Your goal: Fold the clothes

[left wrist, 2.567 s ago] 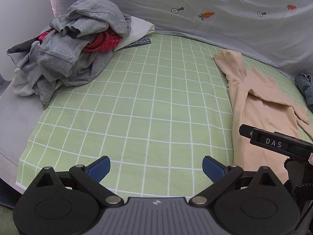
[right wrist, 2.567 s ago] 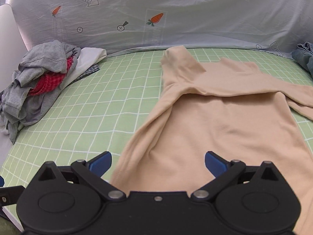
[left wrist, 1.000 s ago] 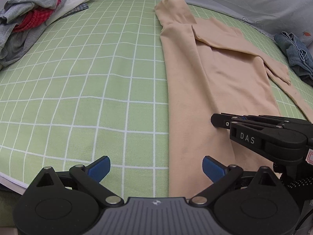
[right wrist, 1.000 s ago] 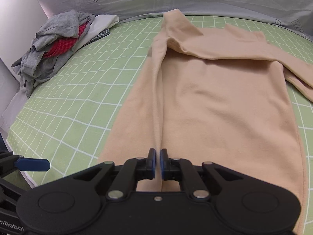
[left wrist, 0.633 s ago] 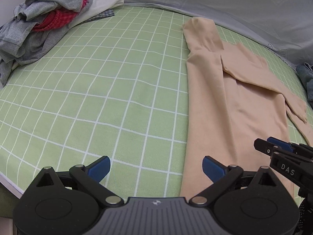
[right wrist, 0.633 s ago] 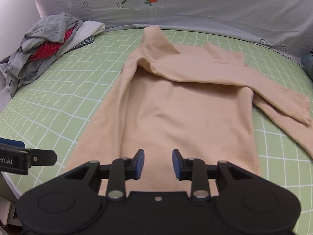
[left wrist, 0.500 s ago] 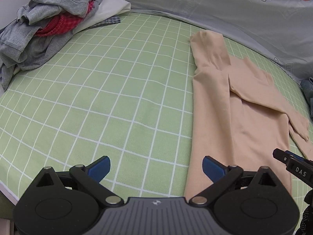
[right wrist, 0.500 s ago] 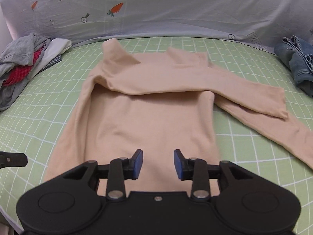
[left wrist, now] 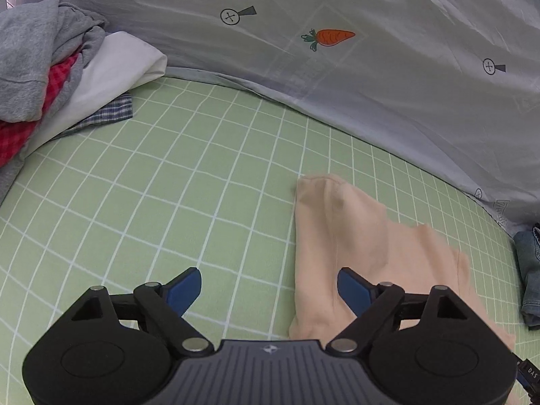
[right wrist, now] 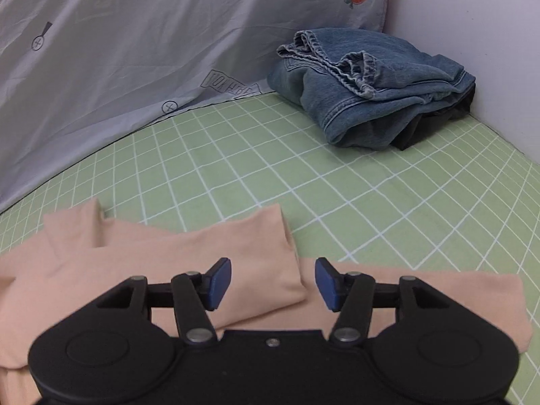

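Observation:
A peach long-sleeved top [left wrist: 364, 236] lies flat on the green checked sheet [left wrist: 168, 202]. My left gripper [left wrist: 269, 288] is open and empty, low over the sheet at the top's upper left corner; its right finger sits over the fabric. In the right wrist view the top [right wrist: 168, 253] shows a sleeve folded across the body, its cuff end [right wrist: 283, 236] just ahead. My right gripper [right wrist: 273, 283] is open and empty above that cuff. A second sleeve [right wrist: 438, 290] runs out to the right under the right finger.
A heap of grey, red and white clothes [left wrist: 44, 77] lies at the far left. Folded blue jeans [right wrist: 371, 91] sit at the far right corner by a white wall [right wrist: 489, 40]. A pale sheet with carrot prints [left wrist: 337, 50] rises behind the bed.
Both grippers moved forward toward the top's upper end. The right gripper, earlier shut on the top's hem, opened wider and swung right toward the sleeves. The left stayed open.

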Demonstrator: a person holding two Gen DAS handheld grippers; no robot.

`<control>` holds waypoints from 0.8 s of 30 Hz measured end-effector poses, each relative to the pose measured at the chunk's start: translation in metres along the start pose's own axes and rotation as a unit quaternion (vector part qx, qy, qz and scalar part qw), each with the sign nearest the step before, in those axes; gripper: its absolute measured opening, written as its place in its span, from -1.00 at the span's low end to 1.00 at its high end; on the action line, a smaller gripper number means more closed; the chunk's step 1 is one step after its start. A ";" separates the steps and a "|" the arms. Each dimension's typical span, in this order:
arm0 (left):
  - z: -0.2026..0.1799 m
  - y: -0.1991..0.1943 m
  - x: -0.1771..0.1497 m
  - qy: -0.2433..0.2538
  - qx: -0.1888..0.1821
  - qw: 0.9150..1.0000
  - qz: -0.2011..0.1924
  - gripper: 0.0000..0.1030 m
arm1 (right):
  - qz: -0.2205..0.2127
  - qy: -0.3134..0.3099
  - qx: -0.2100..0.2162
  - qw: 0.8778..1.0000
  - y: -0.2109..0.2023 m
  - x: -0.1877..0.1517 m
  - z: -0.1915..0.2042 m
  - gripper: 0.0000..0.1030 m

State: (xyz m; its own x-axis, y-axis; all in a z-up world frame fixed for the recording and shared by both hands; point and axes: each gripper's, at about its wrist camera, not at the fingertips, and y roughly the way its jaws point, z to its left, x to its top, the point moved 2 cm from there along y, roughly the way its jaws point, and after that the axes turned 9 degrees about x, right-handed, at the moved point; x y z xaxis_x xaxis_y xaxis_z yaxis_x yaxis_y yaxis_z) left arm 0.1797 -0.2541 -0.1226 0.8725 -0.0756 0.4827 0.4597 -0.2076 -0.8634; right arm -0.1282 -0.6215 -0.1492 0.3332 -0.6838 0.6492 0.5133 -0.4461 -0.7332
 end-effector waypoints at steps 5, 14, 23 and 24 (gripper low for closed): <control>-0.015 0.049 0.031 -0.017 -0.020 0.999 0.022 0.45 | 0.019 0.014 0.013 1.000 0.031 0.016 -0.009 0.07; -0.036 0.077 0.027 -0.025 -0.020 0.999 0.040 -0.93 | 0.019 -0.009 0.010 1.000 0.038 0.017 0.005 -0.90; -0.040 0.042 0.040 -0.025 -0.013 0.999 -0.024 -0.96 | -0.101 0.008 -0.011 0.995 -0.016 0.054 -0.018 -0.97; -0.042 0.044 0.040 -0.020 -0.009 0.999 -0.025 -0.96 | -0.105 0.002 -0.014 0.994 -0.019 0.058 -0.021 -0.97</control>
State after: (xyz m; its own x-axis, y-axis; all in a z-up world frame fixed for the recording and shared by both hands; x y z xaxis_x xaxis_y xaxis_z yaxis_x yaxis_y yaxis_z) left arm 0.2280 -0.3074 -0.1349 0.8541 -0.0262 0.5195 0.5008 -0.2283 -0.8349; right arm -0.1348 -0.6647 -0.1018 0.2170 -0.5762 0.7880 0.5483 -0.5959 -0.5867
